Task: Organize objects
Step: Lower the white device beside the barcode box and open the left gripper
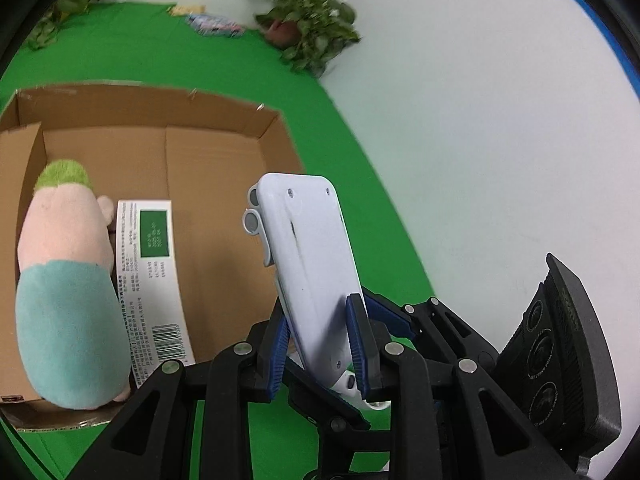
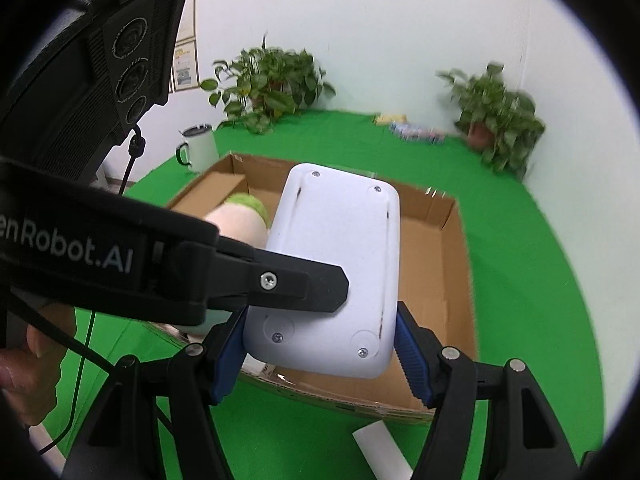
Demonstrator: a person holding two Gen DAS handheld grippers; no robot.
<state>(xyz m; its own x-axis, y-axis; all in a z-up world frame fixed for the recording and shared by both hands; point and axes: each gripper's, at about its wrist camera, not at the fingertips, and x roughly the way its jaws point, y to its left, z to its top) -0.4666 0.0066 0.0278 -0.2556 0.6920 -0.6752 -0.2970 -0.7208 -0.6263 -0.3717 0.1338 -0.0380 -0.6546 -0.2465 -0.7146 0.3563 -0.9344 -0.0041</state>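
Observation:
Both grippers hold one white flat device [image 1: 308,256], back side up with small screws, above the near right part of an open cardboard box [image 1: 140,94]. My left gripper [image 1: 320,340] is shut on its thin edge. In the right wrist view the same device [image 2: 336,264] sits across my right gripper [image 2: 320,354], whose blue pads [image 2: 412,356] press its two long sides. A black finger of the left gripper [image 2: 300,284] lies across the device from the left. In the box [image 2: 456,216] lie a plush toy [image 1: 64,280] and a white carton [image 1: 152,272].
A green cloth [image 2: 540,280] covers the table. Potted plants [image 2: 272,84] [image 2: 496,116] stand by the back wall, with a white mug [image 2: 200,152] left of the box. Small packets [image 2: 416,132] lie at the back. A white roll [image 2: 380,448] lies in front of the box.

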